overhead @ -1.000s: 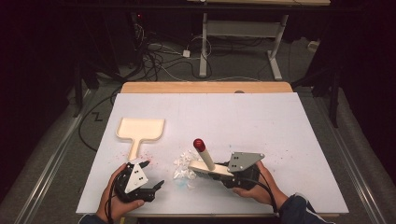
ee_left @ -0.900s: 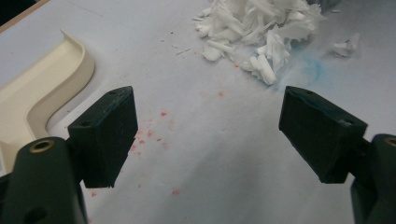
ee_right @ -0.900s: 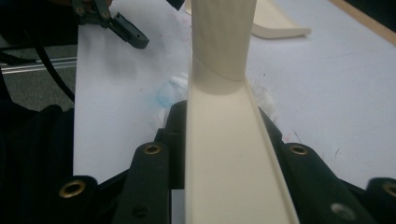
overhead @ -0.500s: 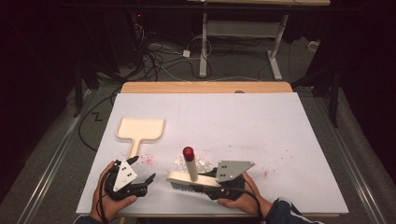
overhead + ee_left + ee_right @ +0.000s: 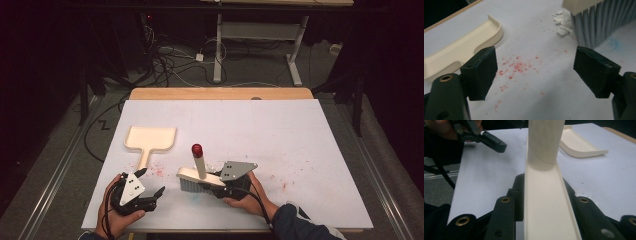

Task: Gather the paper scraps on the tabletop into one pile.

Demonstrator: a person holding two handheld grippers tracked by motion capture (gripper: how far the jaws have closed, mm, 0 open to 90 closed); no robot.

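1. The right gripper (image 5: 212, 184) is clamped on the back of the brush (image 5: 197, 176); keep its bristles flat and sweep the white scraps (image 5: 564, 23) beyond it towards the dustpan (image 5: 150, 139).
2. The left gripper (image 5: 159, 192) lies low by the near edge, jaws spread and empty, aimed roughly at the red specks (image 5: 515, 68).
3. The dustpan probably needs steadying.

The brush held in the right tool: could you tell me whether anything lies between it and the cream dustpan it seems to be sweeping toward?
Nothing solid does. Between the brush and the dustpan the white board carries only red crumbs. The left tool sits nearer the person, off that line.
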